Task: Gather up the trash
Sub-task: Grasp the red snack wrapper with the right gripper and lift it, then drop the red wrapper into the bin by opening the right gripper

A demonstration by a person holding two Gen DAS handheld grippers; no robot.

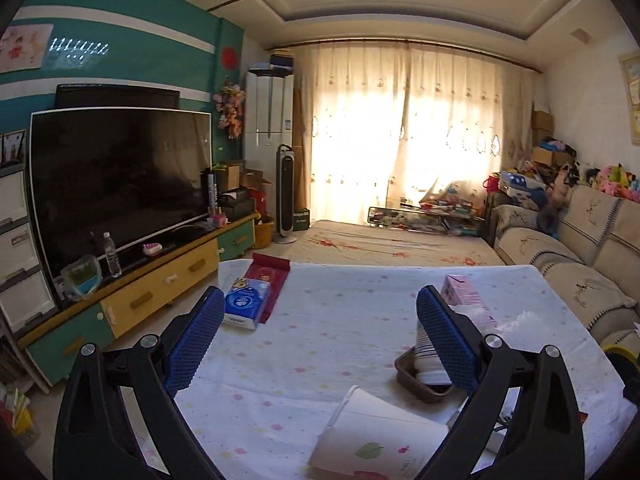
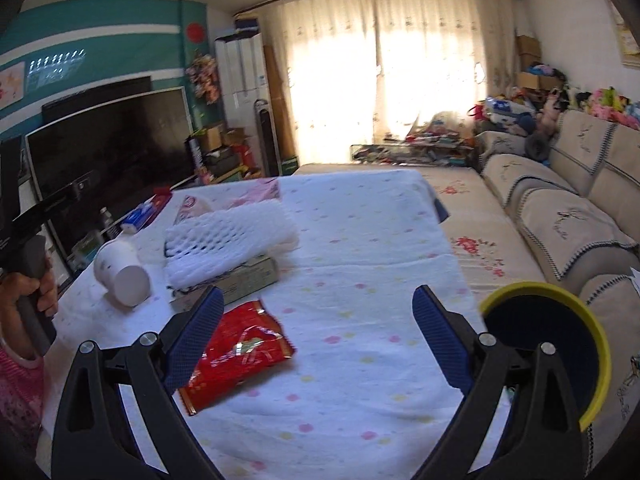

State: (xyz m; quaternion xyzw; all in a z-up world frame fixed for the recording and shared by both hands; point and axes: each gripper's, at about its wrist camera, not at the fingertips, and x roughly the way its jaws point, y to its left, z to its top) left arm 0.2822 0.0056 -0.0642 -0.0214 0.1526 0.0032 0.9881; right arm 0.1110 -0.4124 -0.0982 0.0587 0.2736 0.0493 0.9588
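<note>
In the left wrist view my left gripper (image 1: 320, 340) is open above a table with a white dotted cloth (image 1: 320, 312), nothing between its fingers. A paper cup (image 1: 372, 440) lies on its side just below it. A second cup (image 1: 428, 356) leans in a dark tray (image 1: 404, 372) behind the right finger. A pink carton (image 1: 464, 296) and white foam netting (image 1: 524, 320) lie further right. My right gripper (image 2: 320, 340) is open too, hanging over the cloth. A red foil wrapper (image 2: 236, 356) lies flat under its left finger. Foam netting (image 2: 228, 240) rests on a flat box (image 2: 244, 276), beside a tipped cup (image 2: 120, 276).
A yellow-rimmed dark bin (image 2: 548, 348) stands off the table's right edge, next to a beige sofa (image 2: 560, 208). A blue tissue pack (image 1: 246, 304) and a red box (image 1: 268, 276) sit at the far left corner. A TV (image 1: 120, 184) stands left. A hand (image 2: 32, 292) holds the other gripper's handle.
</note>
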